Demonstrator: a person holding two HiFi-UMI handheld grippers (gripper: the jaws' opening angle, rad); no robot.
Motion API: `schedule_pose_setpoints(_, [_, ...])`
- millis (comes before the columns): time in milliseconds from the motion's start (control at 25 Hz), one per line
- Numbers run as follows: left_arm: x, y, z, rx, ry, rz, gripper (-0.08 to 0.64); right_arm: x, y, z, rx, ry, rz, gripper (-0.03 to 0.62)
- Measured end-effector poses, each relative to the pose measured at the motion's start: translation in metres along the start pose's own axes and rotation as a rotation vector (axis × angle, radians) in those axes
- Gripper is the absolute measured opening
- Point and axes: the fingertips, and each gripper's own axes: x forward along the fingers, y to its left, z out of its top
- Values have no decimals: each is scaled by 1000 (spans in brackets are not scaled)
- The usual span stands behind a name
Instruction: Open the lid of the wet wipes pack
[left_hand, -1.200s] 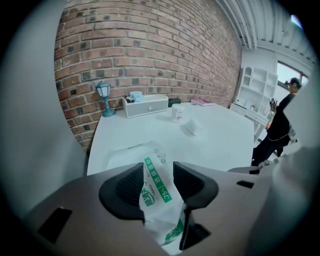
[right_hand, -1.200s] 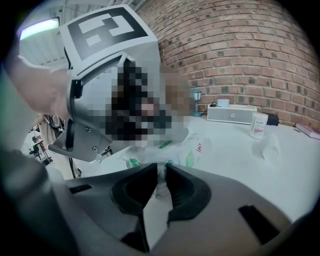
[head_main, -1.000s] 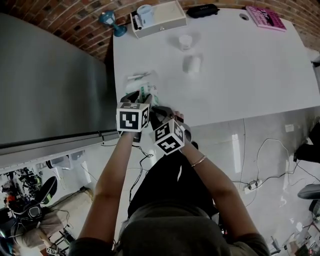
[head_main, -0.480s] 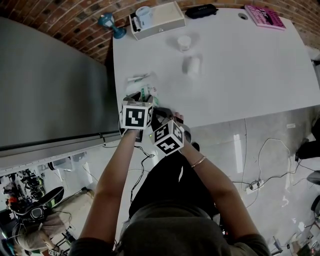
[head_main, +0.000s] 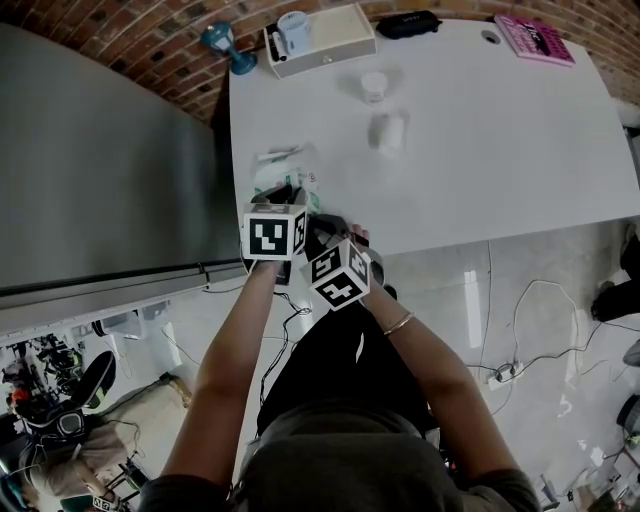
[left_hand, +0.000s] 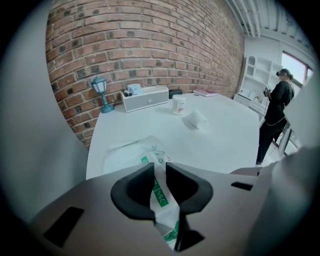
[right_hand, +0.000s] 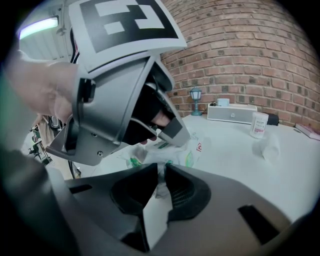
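Worktop (head_main: 480, 150) white and broad, set against brick wall (left_hand: 150, 40). Left gripper (left_hand: 159, 172) at its near left edge, jaws just drawn in and now pinching green-printed film of wet wipes pack (left_hand: 127, 152). Right gripper (right_hand: 161, 175) close beside, jaws narrow, clamped on a white fold of that pack. Pack lying crumpled at the worktop edge, lid not made out.

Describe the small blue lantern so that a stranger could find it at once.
Start at the brick wall behind the white table. At the table's corner by that wall, left of the long white box, stands the lantern. It alone is blue and rises on a thin stem.
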Motion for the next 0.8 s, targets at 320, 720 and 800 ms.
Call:
schedule_pose_setpoints(320, [-4,2,2,-79,-48,-55,61,1,-1,0,-10,-1,-3,63])
schedule_pose_setpoints(720, [-20,9,9,-95,-111,-88,38,1,-2,-1,-7,7,-3,61])
schedule_pose_setpoints(800, [-21,12,9,-101,-123,-94,38,2,-2,-1,-8,8,-4,61])
